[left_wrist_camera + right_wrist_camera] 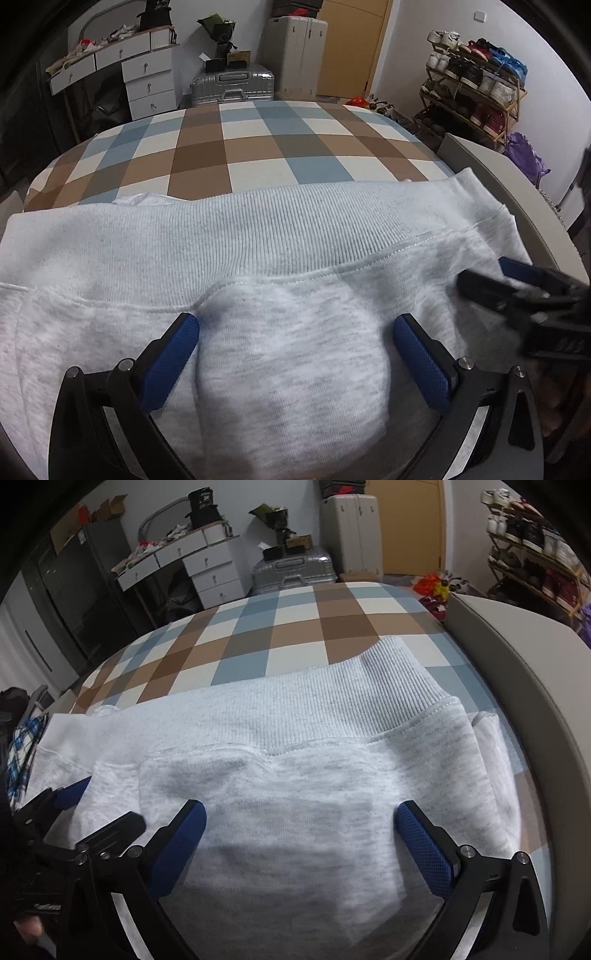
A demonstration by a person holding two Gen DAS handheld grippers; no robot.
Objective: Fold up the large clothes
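Note:
A light grey sweatshirt (295, 369) lies flat on the checked bedspread (258, 147), its ribbed hem band (258, 229) running across the far side. My left gripper (295, 325) is open just above the fabric, with a soft bulge of cloth between its blue pads (173, 358). My right gripper (301, 808) is open too, low over the same sweatshirt (314, 830) below the hem band (314, 709). The two grippers sit side by side: the right one's fingers (487, 288) show at the right edge of the left wrist view, and the left one's fingers (107, 830) at the left edge of the right wrist view.
Beyond the bed stand a white drawer unit (147, 77), a silver suitcase (232, 86) and a beige suitcase (295, 51). A shoe rack (476, 85) is at the right wall. A grey bed frame edge (517, 657) runs along the right side. Checked cloth (22, 749) lies left.

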